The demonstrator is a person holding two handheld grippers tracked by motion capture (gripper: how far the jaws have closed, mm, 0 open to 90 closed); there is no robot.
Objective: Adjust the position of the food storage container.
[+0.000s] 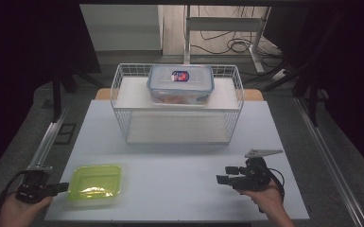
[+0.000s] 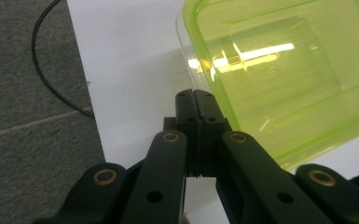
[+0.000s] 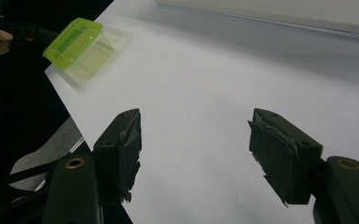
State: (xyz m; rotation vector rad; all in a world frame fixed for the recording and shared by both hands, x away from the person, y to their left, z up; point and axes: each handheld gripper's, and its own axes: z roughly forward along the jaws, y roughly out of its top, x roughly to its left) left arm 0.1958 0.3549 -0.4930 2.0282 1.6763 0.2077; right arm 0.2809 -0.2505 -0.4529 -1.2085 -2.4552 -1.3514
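Observation:
A lime-green translucent container (image 1: 94, 182) (image 2: 270, 70) (image 3: 72, 42) lies on the white table (image 1: 179, 189) at the front left. My left gripper (image 1: 65, 187) (image 2: 196, 95) is shut, its joined tips against the container's left edge, and I see nothing between the jaws. My right gripper (image 1: 226, 174) (image 3: 195, 126) is held low over the table at the front right. It points left and stands open, with only bare tabletop between its jaws.
A white wire basket (image 1: 123, 118) stands at the back middle of the table. A clear lidded box (image 1: 180, 85) with food inside rests on the basket's upper shelf. A cable (image 2: 51, 70) lies on the grey floor left of the table.

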